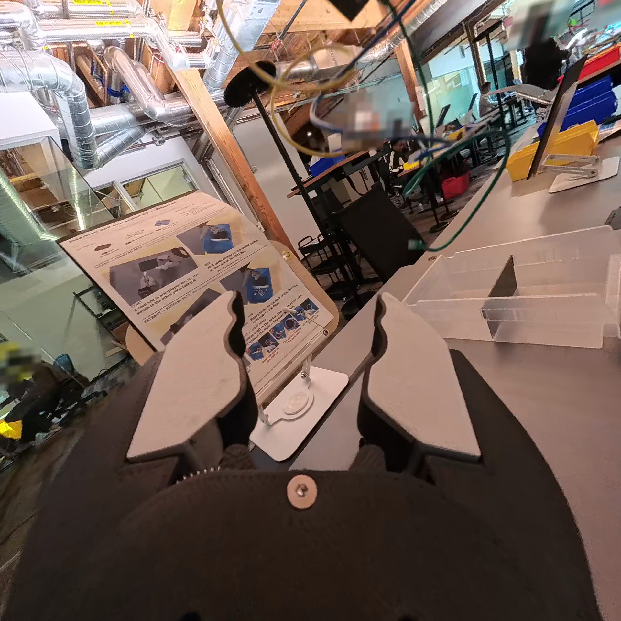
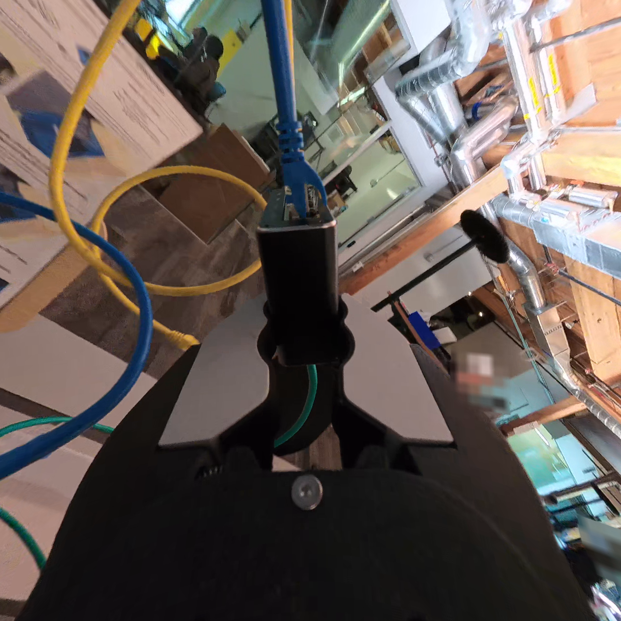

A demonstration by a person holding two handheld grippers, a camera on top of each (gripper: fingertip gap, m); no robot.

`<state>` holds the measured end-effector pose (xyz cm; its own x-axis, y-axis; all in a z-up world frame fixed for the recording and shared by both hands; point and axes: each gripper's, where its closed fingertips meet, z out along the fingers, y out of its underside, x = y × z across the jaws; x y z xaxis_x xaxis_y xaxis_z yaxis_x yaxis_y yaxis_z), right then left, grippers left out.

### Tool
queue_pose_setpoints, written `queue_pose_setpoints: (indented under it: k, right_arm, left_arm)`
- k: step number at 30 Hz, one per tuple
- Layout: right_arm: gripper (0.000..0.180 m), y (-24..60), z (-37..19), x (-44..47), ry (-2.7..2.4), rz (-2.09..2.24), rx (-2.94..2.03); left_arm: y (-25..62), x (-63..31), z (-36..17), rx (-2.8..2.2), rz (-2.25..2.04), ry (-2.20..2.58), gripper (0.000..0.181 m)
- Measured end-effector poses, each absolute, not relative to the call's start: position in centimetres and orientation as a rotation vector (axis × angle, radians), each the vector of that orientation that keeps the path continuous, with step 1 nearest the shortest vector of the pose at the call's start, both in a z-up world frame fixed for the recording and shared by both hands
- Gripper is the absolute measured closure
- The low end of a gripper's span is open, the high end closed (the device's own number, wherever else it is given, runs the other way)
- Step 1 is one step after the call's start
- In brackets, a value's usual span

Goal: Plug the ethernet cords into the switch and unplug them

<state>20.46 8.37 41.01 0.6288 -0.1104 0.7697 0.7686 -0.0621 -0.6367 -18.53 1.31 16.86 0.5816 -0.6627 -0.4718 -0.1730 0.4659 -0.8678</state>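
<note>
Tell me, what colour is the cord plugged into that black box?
Blue cord, in the switch; right wrist view.

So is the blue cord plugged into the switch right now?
Plugged in. The blue cord's plug sits inside a port on the far end of the switch, held by the right tool.

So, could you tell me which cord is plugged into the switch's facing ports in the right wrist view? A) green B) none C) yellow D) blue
D: the blue cord ends in a port of the switch, which the right gripper clamps.
</note>
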Motion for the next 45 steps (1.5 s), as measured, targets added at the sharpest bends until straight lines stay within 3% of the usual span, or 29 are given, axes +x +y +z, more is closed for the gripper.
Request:
queue_pose_setpoints:
  k: [7, 12, 27, 39, 45]
  right_arm:
    - [0.147, 12.1, 33.4, 26.3, -0.568, -0.882, -1.585]
    - [0.146, 12.7, 31.4, 28.9, -0.524, -0.893, -1.589]
    - [0.146, 9.9, 18.0, 34.1, -0.826, -0.534, -1.938]
    - [0.147, 9.2, 10.8, 32.0, -1.075, -0.331, -2.189]
    - [0.147, 9.2, 4.7, 28.7, -1.305, -0.199, -2.362]
  left_arm:
    - [0.9, -18.0, 16.6, -1.066, -0.367, 0.97, 0.108]
    - [1.2, -17.5, 16.3, -1.075, -0.377, 0.981, 0.109]
    - [0.7, -14.8, 15.5, -1.082, -0.382, 1.066, 0.11]
    - [0.4, -12.8, 14.7, -1.086, -0.392, 1.126, 0.113]
    - [0.4, -12.0, 14.0, -1.097, -0.381, 1.162, 0.113]
